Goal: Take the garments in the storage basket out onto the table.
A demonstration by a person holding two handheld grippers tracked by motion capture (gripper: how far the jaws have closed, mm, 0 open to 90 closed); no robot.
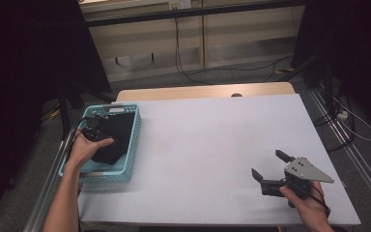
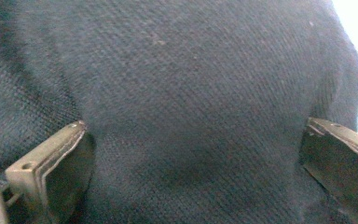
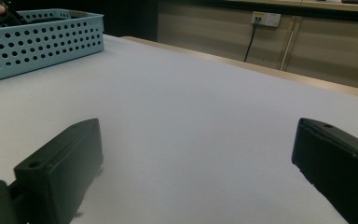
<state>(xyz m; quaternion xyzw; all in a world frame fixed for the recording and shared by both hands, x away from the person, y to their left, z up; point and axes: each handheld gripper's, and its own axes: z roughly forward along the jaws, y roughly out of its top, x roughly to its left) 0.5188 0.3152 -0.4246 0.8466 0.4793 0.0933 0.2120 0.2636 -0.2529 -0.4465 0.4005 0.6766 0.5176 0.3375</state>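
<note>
One dark cloth point(image 2: 191, 93) lies in the blue basket point(image 1: 131, 140), pressed up between the spread jaws of the left gripper point(image 2: 193, 177).
The jaws stand wide, one at each side of the knit, not clamped. The right gripper point(image 1: 269, 166) hovers over bare table point(image 3: 191, 116), jaws released, basket far ahead-left.

Left hand point(image 1: 84, 150) sits over the table's near-left corner, forearm coming in from the near edge. I see the left gripper point(image 1: 96, 129) angled down, jaws spread wide. Right hand point(image 1: 309, 205) is low by the near-right corner; the right gripper point(image 1: 269, 166) has its jaws apart, pointing toward the table's left edge.
</note>
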